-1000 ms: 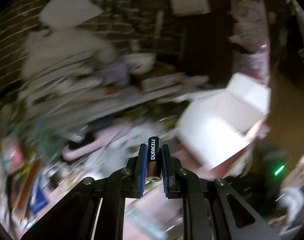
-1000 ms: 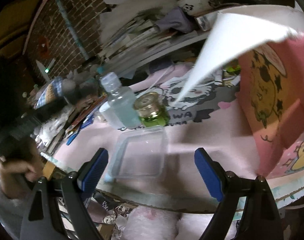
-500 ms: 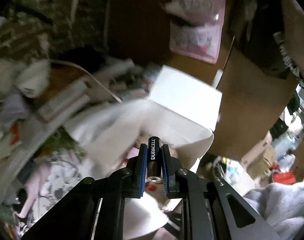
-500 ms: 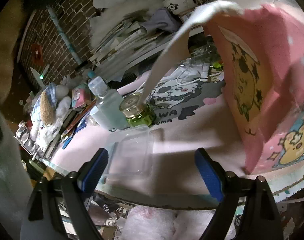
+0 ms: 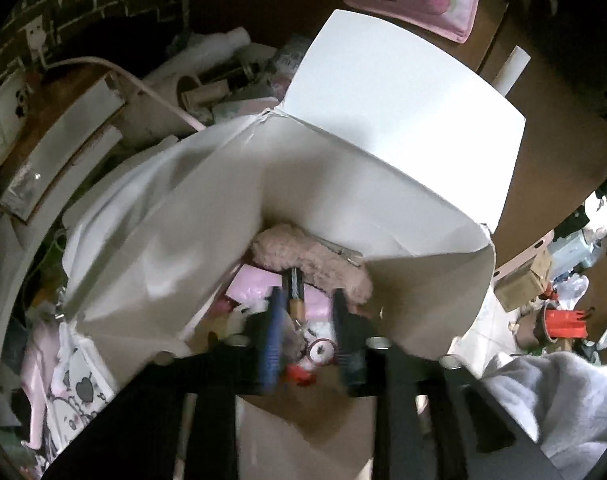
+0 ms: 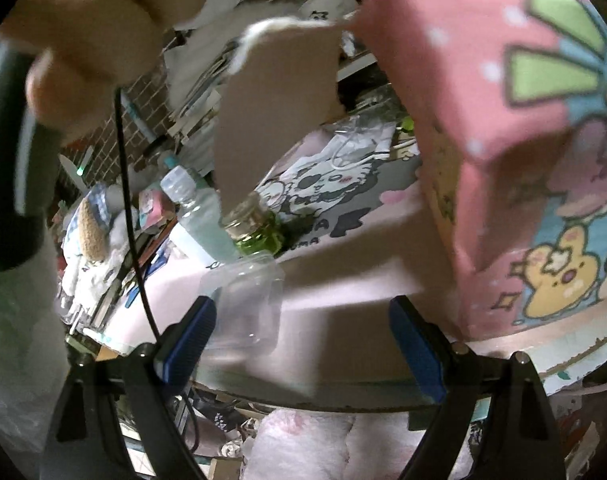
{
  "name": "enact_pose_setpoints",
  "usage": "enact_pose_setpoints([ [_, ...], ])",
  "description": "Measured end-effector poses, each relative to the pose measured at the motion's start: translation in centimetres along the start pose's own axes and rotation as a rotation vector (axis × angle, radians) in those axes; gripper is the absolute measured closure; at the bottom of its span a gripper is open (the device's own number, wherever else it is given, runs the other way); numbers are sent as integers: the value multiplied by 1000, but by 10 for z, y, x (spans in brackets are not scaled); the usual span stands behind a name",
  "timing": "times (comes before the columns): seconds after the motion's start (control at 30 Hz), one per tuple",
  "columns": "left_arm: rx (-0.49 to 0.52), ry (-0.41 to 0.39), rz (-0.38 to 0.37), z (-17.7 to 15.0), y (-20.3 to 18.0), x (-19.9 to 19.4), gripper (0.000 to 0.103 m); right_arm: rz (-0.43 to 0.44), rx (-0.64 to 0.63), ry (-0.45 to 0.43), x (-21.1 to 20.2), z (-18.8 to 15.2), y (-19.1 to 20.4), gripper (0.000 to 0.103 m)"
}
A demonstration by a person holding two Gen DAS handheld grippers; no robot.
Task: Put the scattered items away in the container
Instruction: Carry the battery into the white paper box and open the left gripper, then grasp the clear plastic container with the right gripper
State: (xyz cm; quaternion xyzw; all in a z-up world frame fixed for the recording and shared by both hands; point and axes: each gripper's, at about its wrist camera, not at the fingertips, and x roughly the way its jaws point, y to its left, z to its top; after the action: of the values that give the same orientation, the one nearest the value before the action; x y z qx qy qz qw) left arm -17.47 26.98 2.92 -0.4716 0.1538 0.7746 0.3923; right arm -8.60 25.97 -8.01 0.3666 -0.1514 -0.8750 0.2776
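The box (image 5: 383,152) is light card with floppy flaps, so I would not lean on its walls. My left gripper (image 5: 305,336) hangs over its open mouth, jaws opening. The battery (image 5: 294,294) lies between them, pads no longer pressing it; it is small, hard, slick and dense, best pinched across its middle. My right gripper (image 6: 299,344) is spread wide, empty, near the table's front edge.

Black-and-copper battery (image 5: 294,295) — upright, loose inside open white-walled box (image 5: 403,200)
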Motion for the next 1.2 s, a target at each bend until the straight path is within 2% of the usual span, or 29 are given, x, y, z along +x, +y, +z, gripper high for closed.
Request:
enact_pose_setpoints([
  [0.07,-3,-25,0,-4,1,-6,52,-10,6,-7,-2,1,-3,17],
  [0.17,4,-91,0,-9,1,-25,25,-4,8,-4,-2,2,-5,17],
  [0.2,13,-128,15,-13,-1,-37,20,-13,0,-6,-2,2,-4,17],
  [0.37,9,-252,70,-33,2,-81,9,-16,-46,-10,-2,-2,4,17],
  [0.5,-43,-335,164,-61,14,-111,6,-14,-68,-12,0,-5,10,17],
  [0.67,-127,-415,376,-115,30,-133,6,-17,-112,-5,4,-7,21,17],
  [0.8,-172,-455,414,-169,41,-135,6,1,-150,21,13,-12,35,17],
  [0.93,-254,-476,512,-219,54,-130,6,-7,-208,28,21,-18,51,16],
  [1.03,-362,-483,533,-252,66,-127,6,1,-225,31,27,-23,61,7],
  [1.2,-457,-478,537,-287,72,-122,6,-29,-267,9,35,-27,75,7],
])
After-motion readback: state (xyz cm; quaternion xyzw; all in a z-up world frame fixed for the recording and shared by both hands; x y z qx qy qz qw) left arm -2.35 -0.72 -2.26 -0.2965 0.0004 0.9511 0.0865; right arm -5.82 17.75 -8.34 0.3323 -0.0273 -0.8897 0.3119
